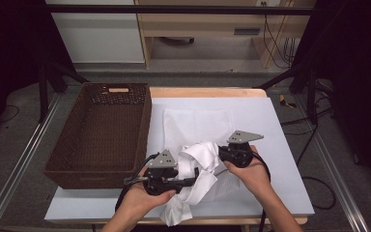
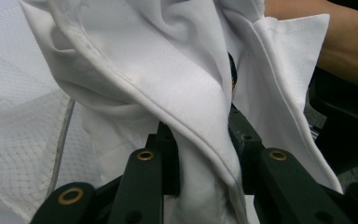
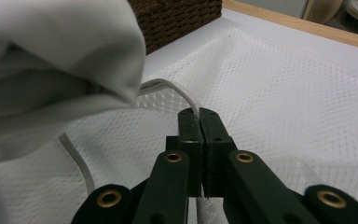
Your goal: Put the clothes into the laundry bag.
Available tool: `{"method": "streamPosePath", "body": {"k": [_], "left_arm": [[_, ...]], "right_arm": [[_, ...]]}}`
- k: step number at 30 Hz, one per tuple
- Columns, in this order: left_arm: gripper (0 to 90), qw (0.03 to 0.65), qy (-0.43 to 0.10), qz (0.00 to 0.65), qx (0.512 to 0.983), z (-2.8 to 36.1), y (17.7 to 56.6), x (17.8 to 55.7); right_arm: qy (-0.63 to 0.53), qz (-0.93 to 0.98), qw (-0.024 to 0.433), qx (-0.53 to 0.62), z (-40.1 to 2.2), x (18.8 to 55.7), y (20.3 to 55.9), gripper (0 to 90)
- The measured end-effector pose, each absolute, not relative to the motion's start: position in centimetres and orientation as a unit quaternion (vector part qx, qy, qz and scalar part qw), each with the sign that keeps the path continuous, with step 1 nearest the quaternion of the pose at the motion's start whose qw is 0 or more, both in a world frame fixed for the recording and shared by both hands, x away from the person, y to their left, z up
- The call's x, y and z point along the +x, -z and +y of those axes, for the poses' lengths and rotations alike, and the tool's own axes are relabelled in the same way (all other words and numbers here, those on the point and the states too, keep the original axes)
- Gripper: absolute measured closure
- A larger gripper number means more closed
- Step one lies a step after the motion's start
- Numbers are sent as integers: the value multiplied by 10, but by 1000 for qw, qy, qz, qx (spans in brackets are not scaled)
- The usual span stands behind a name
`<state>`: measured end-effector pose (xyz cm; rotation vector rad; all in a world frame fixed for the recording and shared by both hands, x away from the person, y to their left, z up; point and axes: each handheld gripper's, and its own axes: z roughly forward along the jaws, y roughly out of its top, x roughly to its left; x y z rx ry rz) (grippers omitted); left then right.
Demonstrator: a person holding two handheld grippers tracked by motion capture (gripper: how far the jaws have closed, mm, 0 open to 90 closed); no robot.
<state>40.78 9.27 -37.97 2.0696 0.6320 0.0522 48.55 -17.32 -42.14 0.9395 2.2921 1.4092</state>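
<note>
Your left claw [image 2: 200, 140] pinches the shirt [image 2: 168, 70]; your right claw [image 3: 198, 122] pinches the mesh bag's [image 3: 284, 93] rim. Likely bagging: feed the shirt into the opening.

White garment [image 1: 198, 169], white mesh-patterned bag [image 1: 195, 123], dark brown woven basket [image 1: 101, 135], black jaws.

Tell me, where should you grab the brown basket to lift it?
Probably the slot handle in the far short wall of the basket, coming from above. That cut-out is the one shaped grip I can see, and the woven walls are tall and plain. The near wall may have one too, but I cannot tell. Both grippers are busy now, the left gripper on the white cloth.
</note>
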Motion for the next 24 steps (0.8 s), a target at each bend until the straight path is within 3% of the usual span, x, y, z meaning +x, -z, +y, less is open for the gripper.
{"method": "streamPosePath", "body": {"k": [11, 24], "left_arm": [[701, 442, -14, 235, 866, 80, 388, 406], [699, 368, -25, 247, 896, 74, 417, 425]], "right_arm": [[-493, 795, 147, 321, -172, 489, 416, 890], [-486, 805, 157, 302, -168, 488, 399, 889]]}}
